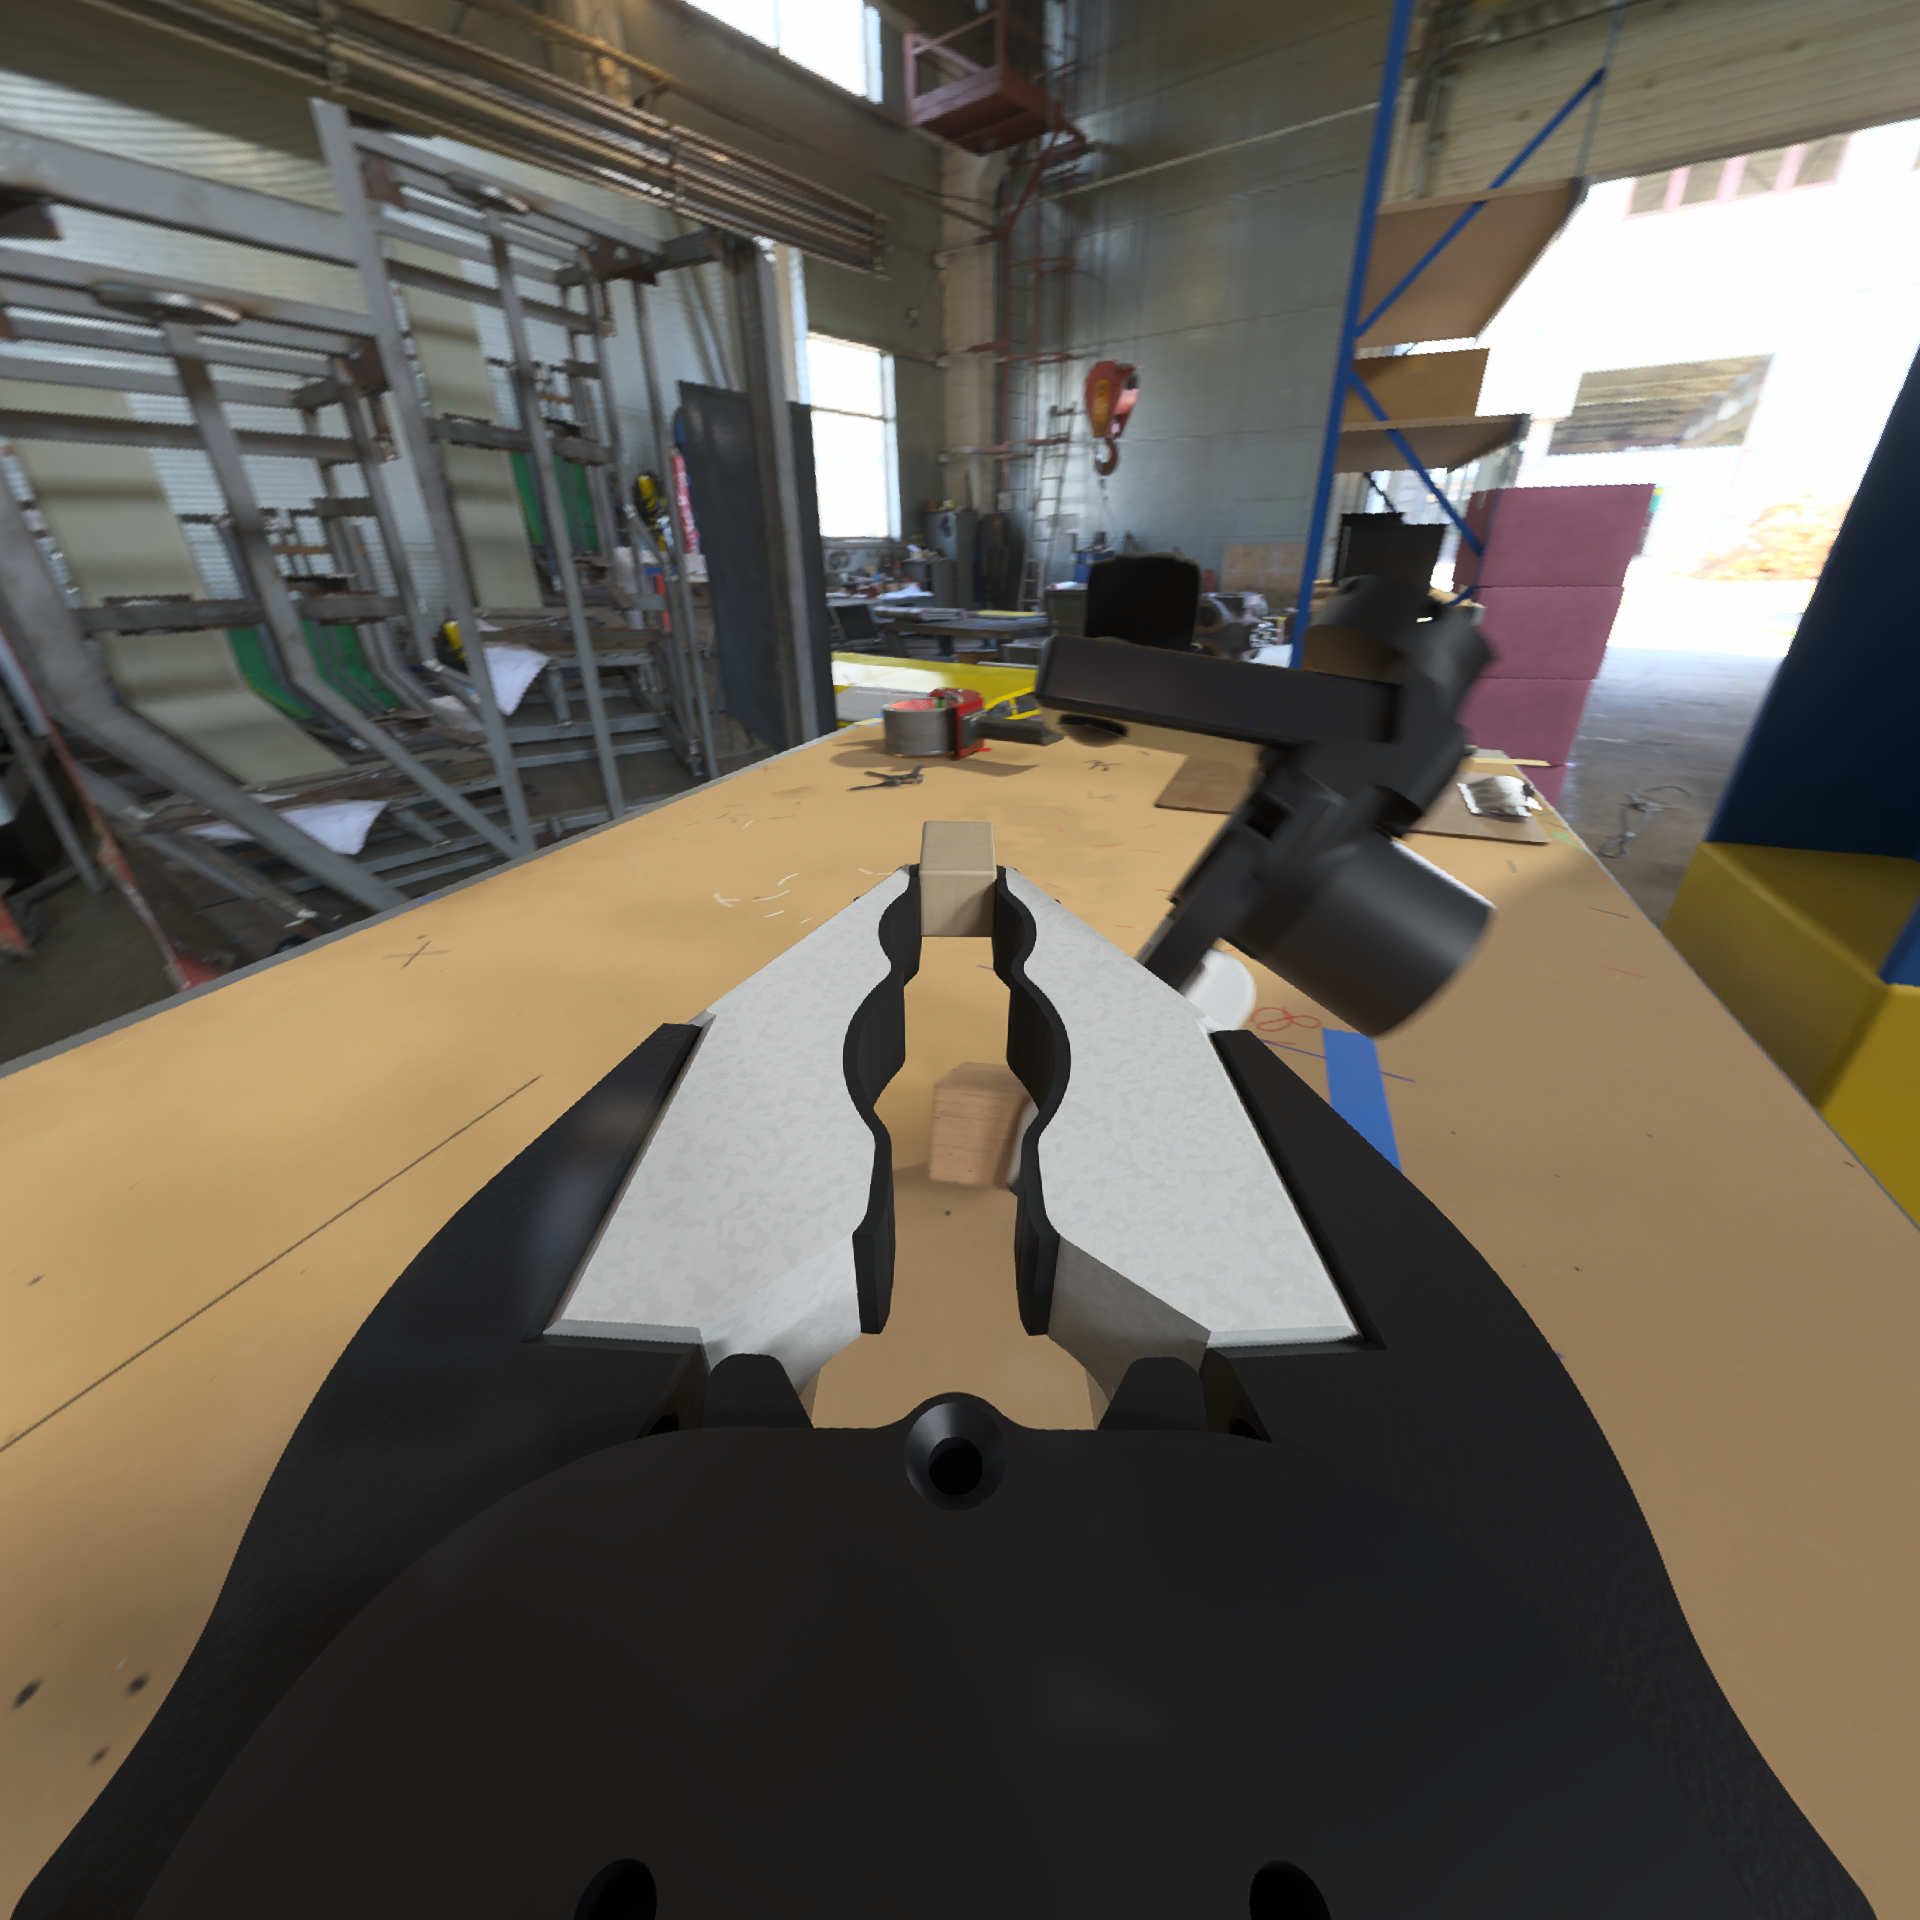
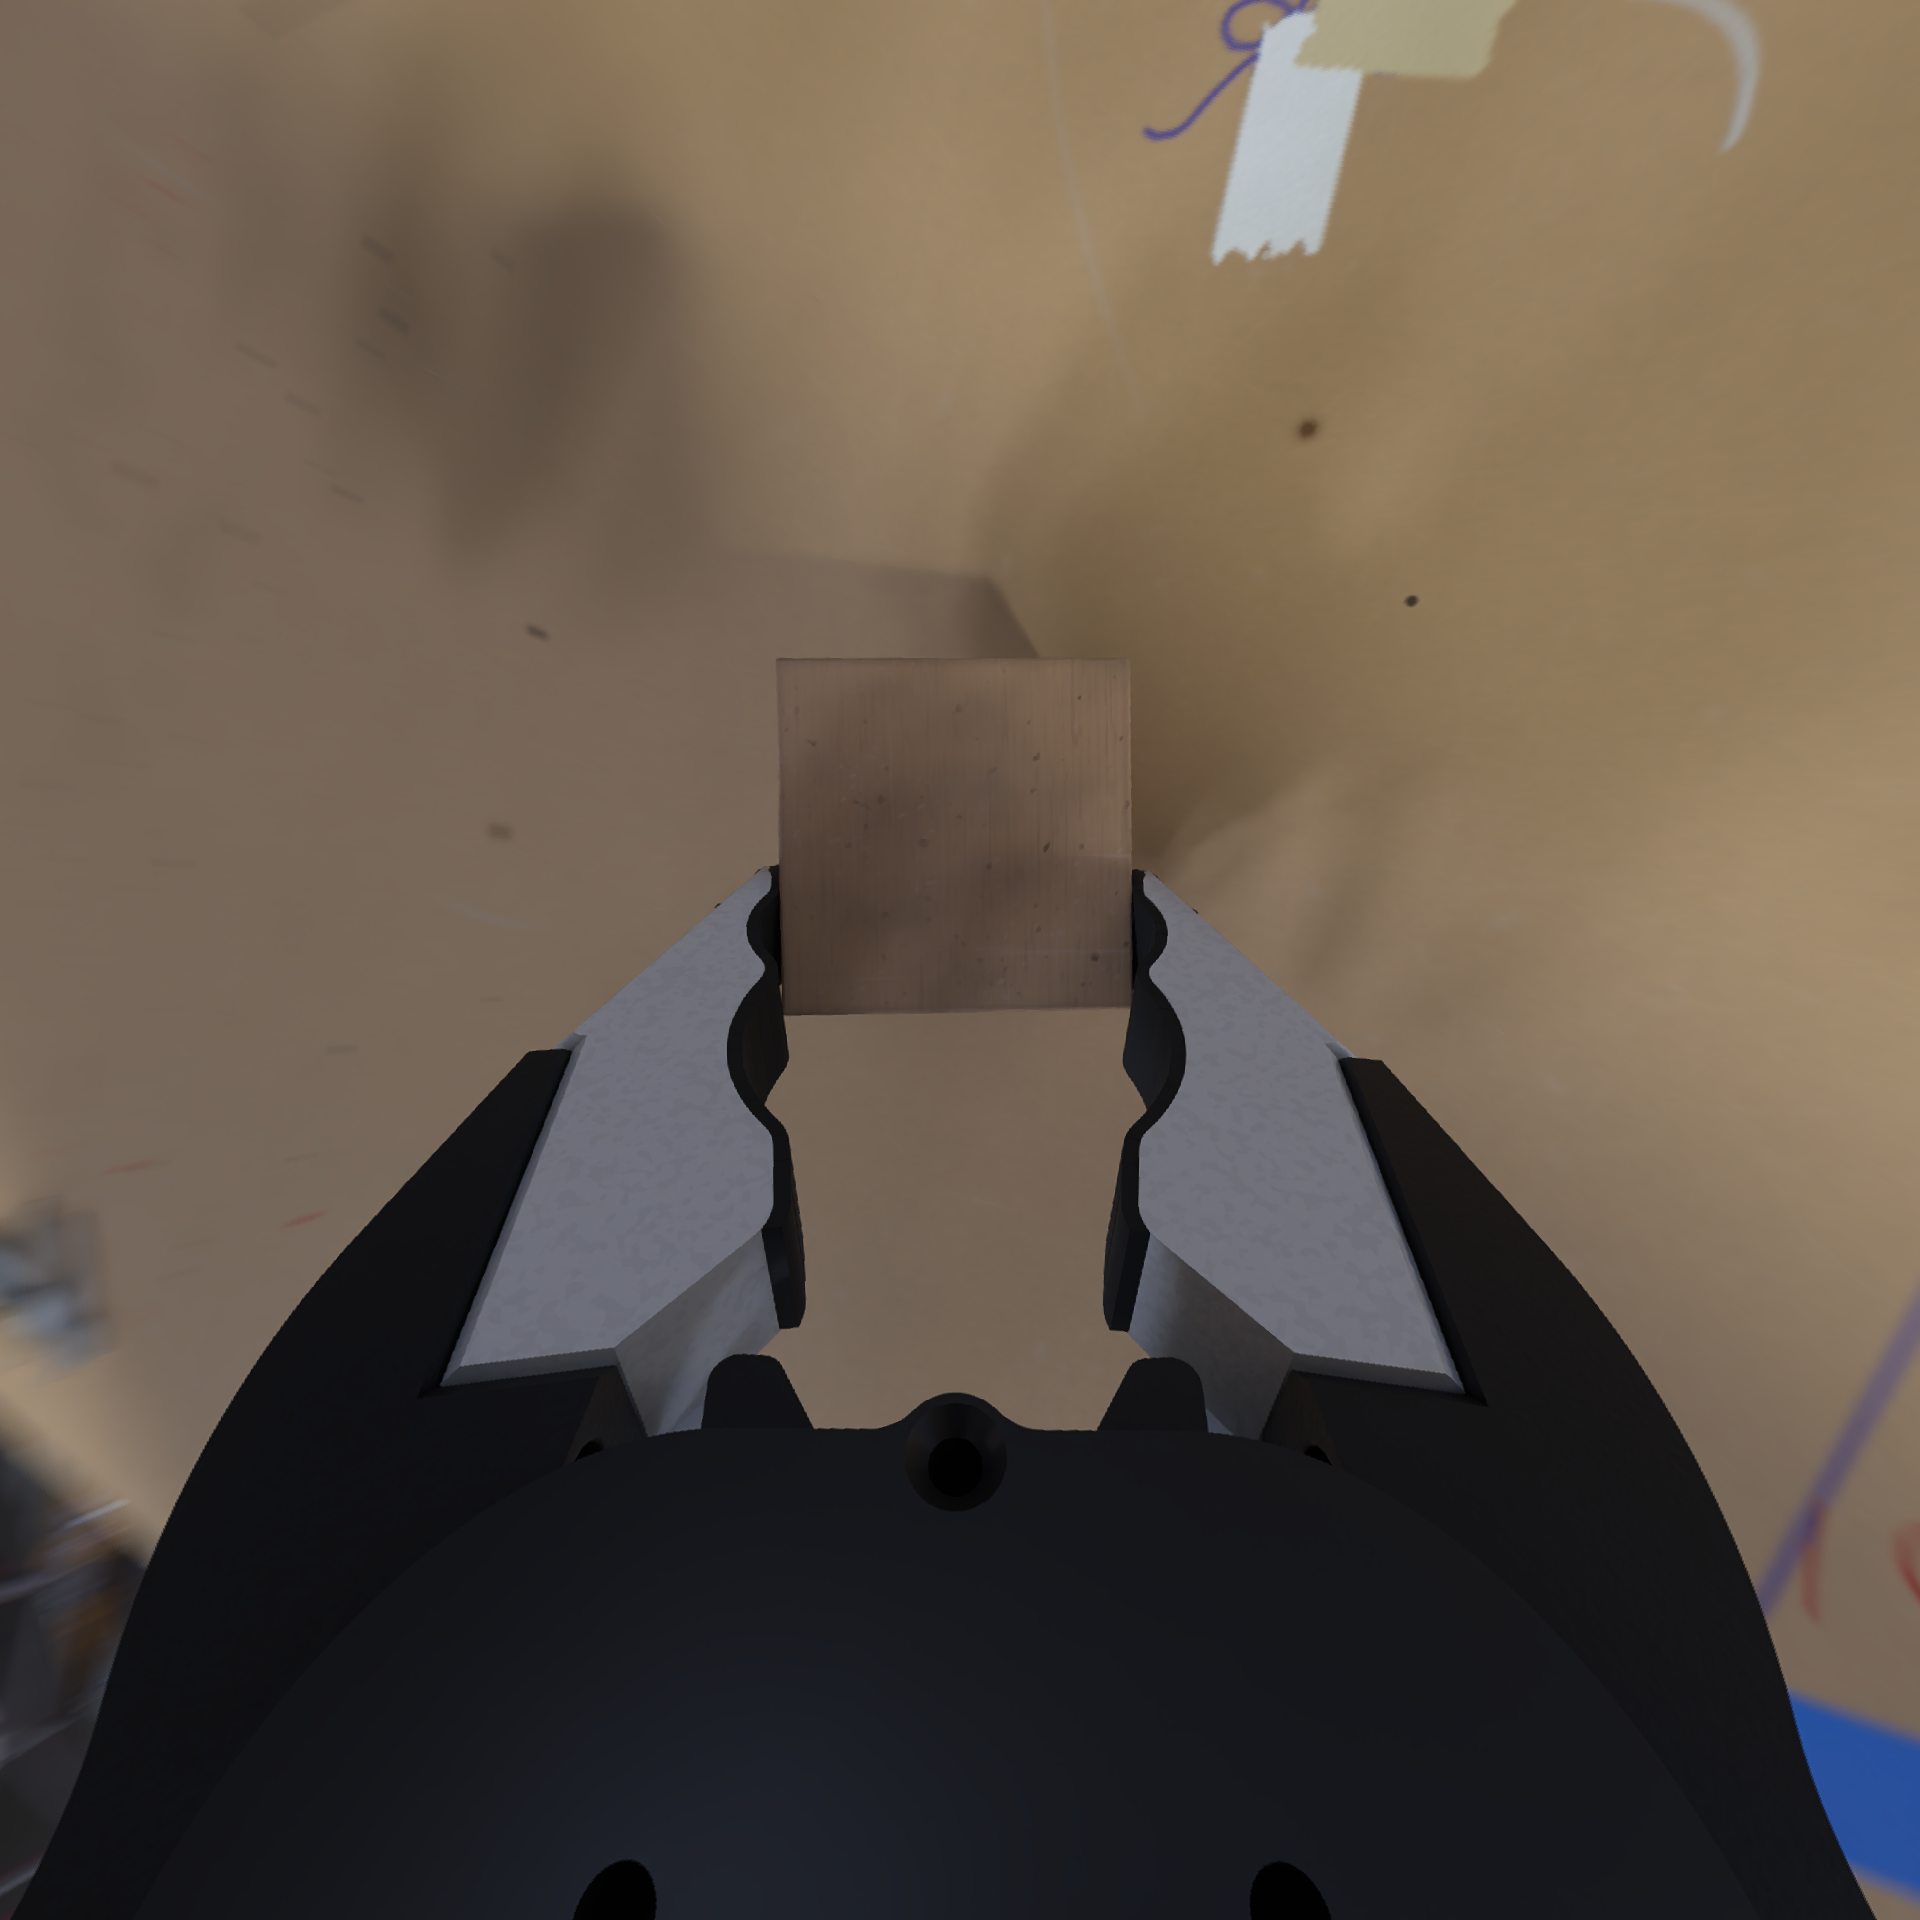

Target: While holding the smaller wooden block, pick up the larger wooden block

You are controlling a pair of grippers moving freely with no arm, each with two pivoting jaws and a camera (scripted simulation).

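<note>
My left gripper (image 1: 956, 906) is shut on the smaller wooden block (image 1: 956, 878), a pale cube held at the fingertips above the tan table (image 1: 416, 1143). The larger wooden block (image 1: 971, 1127) shows lower down, through the gap between my left fingers. In the right wrist view my right gripper (image 2: 954, 920) points down at the table, with the fingertips pressed on both sides of the larger wooden block (image 2: 954, 790). I cannot tell whether that block touches the table. The right gripper's dark body (image 1: 1340, 862) shows in the left wrist view at the right.
A tape roll (image 1: 920, 722) and a flat cardboard piece (image 1: 1216, 779) lie at the table's far end. A blue tape strip (image 1: 1356, 1091) is stuck near the right edge. A yellow bin (image 1: 1818, 966) stands beyond that edge. White tape (image 2: 1288, 145) is on the table.
</note>
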